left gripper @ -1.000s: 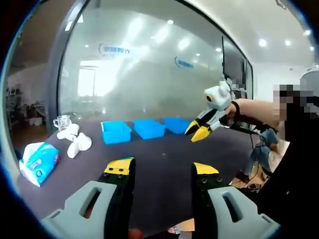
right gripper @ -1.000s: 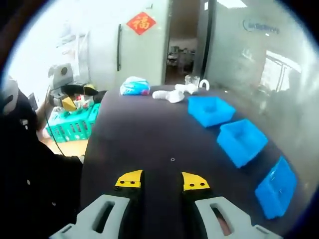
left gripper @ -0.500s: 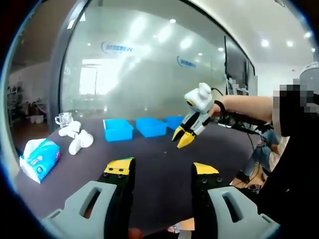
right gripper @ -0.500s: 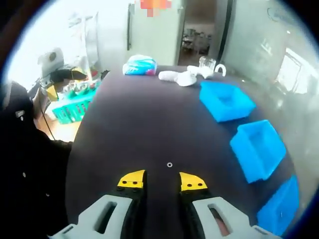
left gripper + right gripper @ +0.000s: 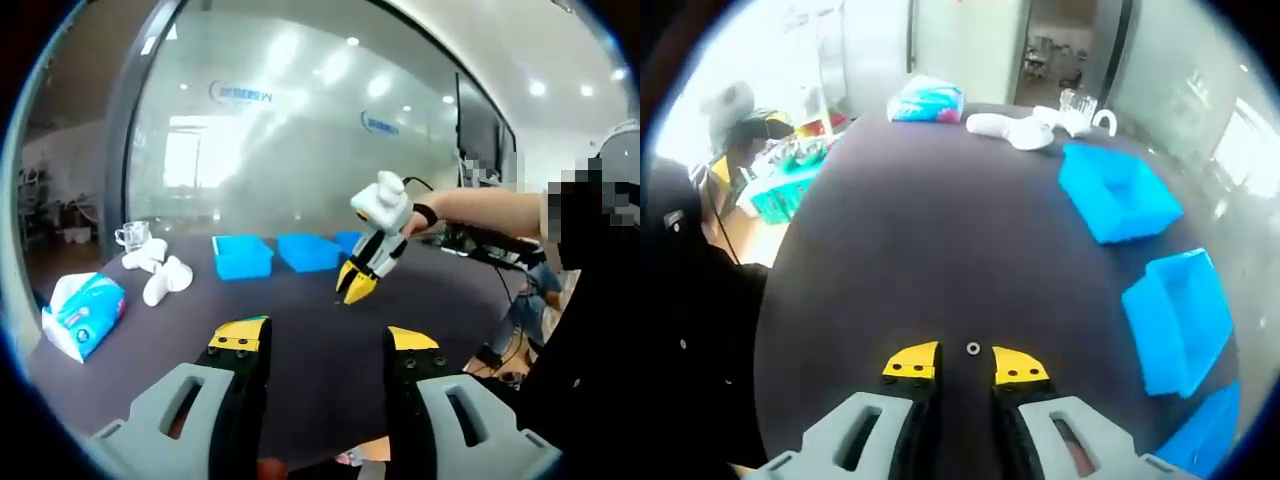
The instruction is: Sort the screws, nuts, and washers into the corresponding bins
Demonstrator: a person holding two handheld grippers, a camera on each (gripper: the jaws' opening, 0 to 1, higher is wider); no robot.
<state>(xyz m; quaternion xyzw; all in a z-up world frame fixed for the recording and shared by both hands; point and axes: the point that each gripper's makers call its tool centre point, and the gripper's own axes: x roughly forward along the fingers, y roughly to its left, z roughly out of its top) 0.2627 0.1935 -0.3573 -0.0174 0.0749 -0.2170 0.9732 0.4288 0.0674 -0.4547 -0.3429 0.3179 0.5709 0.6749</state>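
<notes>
With jaws parted narrowly round the washer [image 5: 973, 348], right gripper [image 5: 965, 364] poised low over bench [image 5: 910, 240].
Could skid flat washer sideways on closing; left gripper [image 5: 325, 347] idle, jaws wide, far from bins [image 5: 1118, 191].

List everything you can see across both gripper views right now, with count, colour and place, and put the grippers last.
Table: one, dark, carries everything below.
Washer: one, small silvery ring, on the table just ahead of the right gripper's tips.
Bins: three, blue, in a row along the table's glass-wall side.
Tissue pack: one, blue and white, at the table's far end from the person.
White cloth-like items: a small pile, beside the tissue pack.
Glass mug: one, clear, behind that pile.
Green crate: one, off the table, on the floor side.
Left gripper: yellow-tipped, open, above the table.
Right gripper: yellow-tipped, open, tips near the washer.
</notes>
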